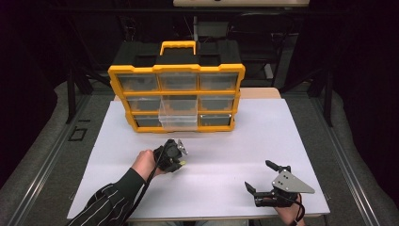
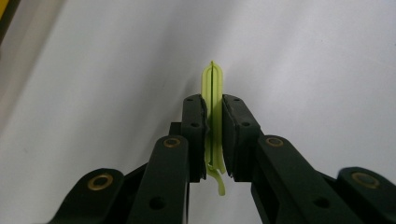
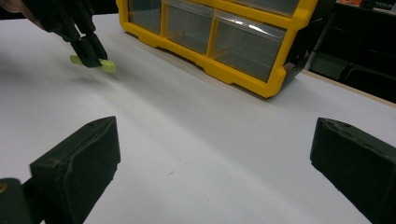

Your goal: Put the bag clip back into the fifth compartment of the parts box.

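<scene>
Left gripper point(image 1: 180, 158) sits mid-table, jaws pinched together, pads clamped on a thin yellow-green strip point(image 2: 213, 116) standing edge-on between them. Left hand point(image 1: 145, 163) wraps the gripper body from behind, forearm in a striped sleeve point(image 1: 110, 200) coming in from the bottom left. Right gripper point(image 1: 261, 178) lies low near the table's near right edge, jaws spread wide apart with nothing between them, grey plate on top, right hand point(image 1: 288, 214) behind it.

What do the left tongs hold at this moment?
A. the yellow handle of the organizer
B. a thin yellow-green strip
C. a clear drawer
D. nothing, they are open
B: the left tongs are shut on a thin yellow-green strip, whose tip sticks out beyond the pads above the white table.
</scene>
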Demonstrator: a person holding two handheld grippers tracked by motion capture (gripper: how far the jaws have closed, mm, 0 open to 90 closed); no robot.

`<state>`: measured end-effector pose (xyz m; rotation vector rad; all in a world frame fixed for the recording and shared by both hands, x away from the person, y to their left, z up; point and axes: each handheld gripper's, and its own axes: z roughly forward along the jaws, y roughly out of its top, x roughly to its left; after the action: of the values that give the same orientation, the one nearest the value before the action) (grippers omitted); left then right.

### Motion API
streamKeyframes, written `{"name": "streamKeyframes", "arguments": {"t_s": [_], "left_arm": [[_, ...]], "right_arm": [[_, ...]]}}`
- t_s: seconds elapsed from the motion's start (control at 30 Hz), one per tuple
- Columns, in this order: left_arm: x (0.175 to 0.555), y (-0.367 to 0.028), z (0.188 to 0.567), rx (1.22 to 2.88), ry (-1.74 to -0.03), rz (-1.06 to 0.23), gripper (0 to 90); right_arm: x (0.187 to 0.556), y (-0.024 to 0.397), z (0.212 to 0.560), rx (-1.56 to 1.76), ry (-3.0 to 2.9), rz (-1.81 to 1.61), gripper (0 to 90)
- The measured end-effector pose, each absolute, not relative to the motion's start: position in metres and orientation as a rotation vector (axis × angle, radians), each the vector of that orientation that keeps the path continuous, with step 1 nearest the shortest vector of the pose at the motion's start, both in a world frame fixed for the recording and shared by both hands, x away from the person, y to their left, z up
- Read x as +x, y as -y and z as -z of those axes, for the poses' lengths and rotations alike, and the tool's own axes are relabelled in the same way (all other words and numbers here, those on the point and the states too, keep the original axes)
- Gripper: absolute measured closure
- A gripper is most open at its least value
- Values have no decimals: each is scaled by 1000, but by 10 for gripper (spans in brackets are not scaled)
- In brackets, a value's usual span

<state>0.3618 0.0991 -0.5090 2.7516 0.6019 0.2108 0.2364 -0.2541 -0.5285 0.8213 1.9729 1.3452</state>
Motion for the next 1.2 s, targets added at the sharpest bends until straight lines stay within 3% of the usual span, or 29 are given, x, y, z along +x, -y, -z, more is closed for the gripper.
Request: {"name": "streamKeyframes", "arguments": {"t_s": [1.2], "left_arm": [[376, -136, 493, 2757, -644, -225, 804]], "right_arm": [[236, 254, 529, 826, -1972, -1344, 12]]}}
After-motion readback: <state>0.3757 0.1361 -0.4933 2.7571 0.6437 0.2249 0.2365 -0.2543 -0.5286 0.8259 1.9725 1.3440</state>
